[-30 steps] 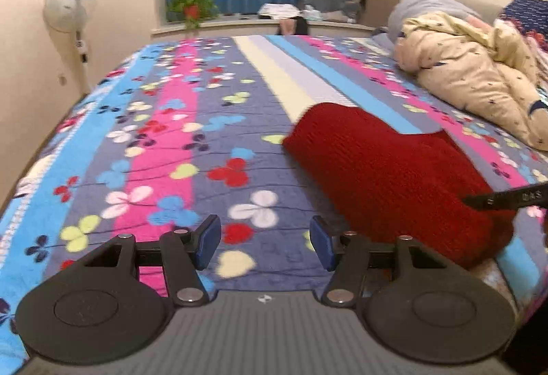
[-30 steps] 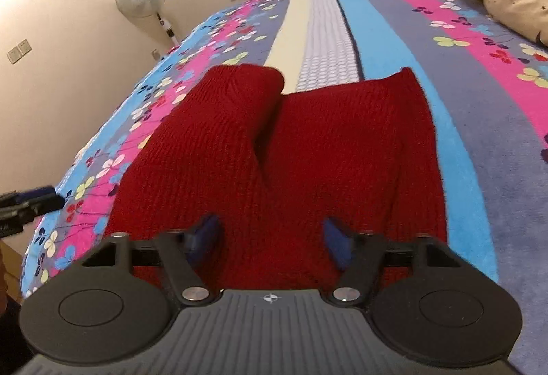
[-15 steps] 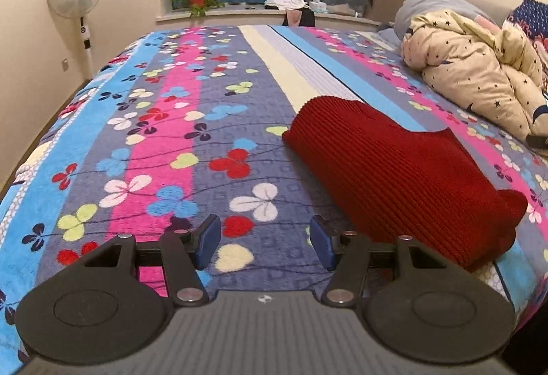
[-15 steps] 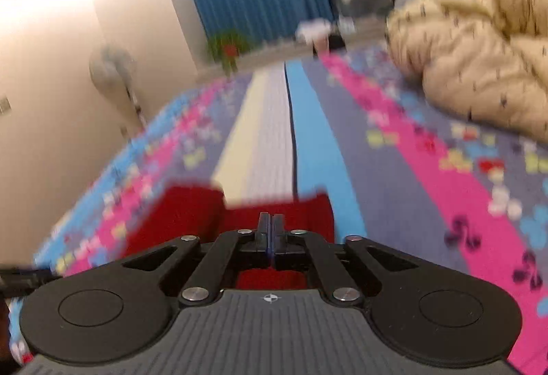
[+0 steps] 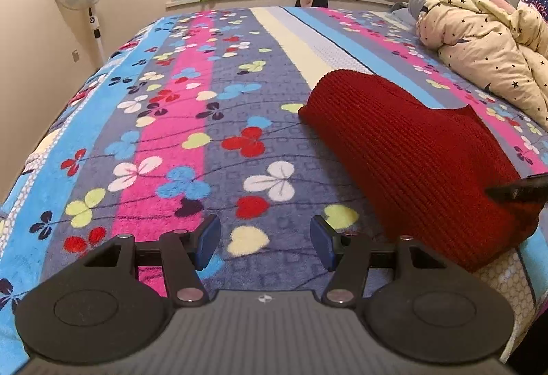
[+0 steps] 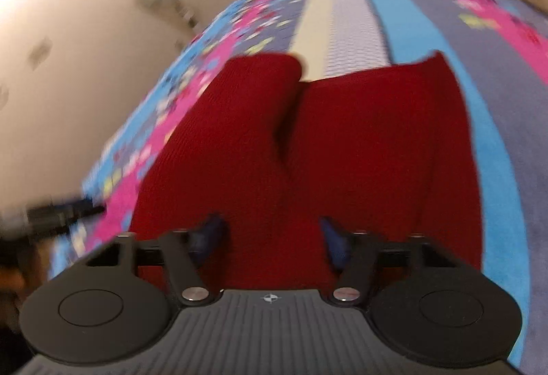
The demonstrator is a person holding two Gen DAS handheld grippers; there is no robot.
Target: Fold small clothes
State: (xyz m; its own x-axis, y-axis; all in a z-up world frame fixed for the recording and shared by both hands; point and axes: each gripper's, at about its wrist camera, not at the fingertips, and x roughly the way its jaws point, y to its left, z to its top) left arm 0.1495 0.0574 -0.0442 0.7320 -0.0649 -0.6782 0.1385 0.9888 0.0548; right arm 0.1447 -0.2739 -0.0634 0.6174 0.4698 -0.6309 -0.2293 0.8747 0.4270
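The red knitted garment (image 5: 411, 149) lies folded on the bed's flowered blanket (image 5: 178, 121). The left gripper (image 5: 263, 239) hovers just beside it over bare blanket, fingers spread and empty. The right gripper (image 6: 270, 236) has just been opening; its fingers stand apart over the garment, pinching nothing.

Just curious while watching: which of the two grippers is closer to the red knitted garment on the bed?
Right. The right gripper hangs directly over the red knitted garment, its jaws just opened. The left gripper is open over the bare flowered blanket, beside the garment's edge.
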